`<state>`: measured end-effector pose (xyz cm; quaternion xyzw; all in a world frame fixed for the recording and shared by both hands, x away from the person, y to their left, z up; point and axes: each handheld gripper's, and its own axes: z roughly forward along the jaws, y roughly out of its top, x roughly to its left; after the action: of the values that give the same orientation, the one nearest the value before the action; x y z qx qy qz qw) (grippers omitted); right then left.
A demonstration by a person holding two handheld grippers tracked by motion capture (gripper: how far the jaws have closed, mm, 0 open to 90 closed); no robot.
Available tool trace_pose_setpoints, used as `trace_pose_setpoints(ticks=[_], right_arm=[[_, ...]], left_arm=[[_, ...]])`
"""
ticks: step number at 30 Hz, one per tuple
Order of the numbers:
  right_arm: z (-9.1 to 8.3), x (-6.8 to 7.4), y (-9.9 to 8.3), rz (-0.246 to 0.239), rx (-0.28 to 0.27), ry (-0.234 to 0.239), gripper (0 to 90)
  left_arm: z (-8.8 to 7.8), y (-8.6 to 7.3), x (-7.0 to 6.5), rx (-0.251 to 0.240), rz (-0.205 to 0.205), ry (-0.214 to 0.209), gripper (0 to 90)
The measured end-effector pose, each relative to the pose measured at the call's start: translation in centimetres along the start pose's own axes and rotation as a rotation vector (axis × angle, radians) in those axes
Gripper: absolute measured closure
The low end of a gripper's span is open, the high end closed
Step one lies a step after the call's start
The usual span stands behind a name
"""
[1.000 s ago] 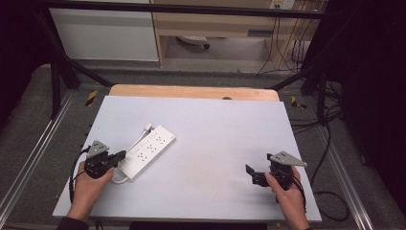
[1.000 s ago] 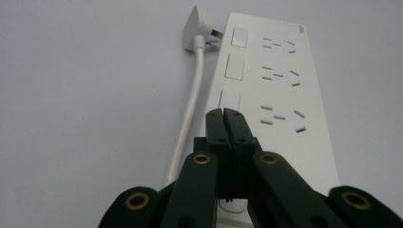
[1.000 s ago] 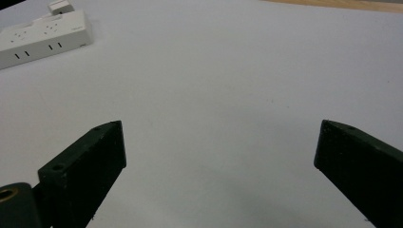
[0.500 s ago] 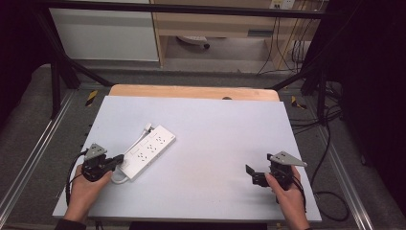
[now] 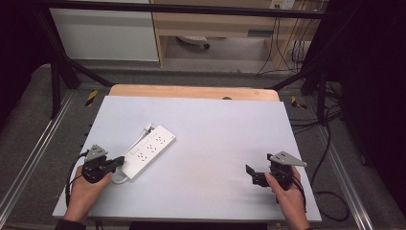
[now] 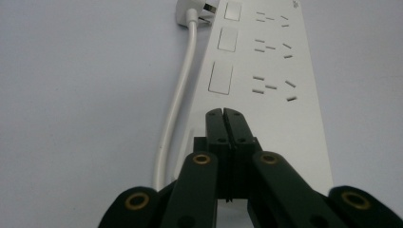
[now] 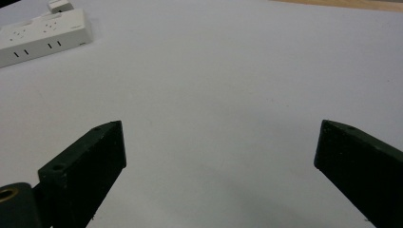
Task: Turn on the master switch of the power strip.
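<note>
Pale grey sheet covers the table, a wooden strip showing at its far edge; dark floor, cables and cabinets lie beyond; one white power strip with one cord lies near left; the left gripper, clenched on nothing, sits at the strip's near end; the right gripper gapes empty at near right.

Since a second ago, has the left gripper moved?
No. In the high view the left gripper sits at the near end of the white power strip, as before.
</note>
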<state>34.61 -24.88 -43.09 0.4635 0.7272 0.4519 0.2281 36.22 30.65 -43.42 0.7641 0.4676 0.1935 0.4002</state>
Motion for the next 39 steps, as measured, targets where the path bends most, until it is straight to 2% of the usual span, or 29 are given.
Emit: trace_pose_setpoints(ticks=[39], right_arm=[[0.05, 0.02, -0.04, -0.004, 0.014, 0.002, 3.5]], left_arm=[[0.13, -0.01, -0.03, 0.015, -0.014, -0.007, 90.0]])
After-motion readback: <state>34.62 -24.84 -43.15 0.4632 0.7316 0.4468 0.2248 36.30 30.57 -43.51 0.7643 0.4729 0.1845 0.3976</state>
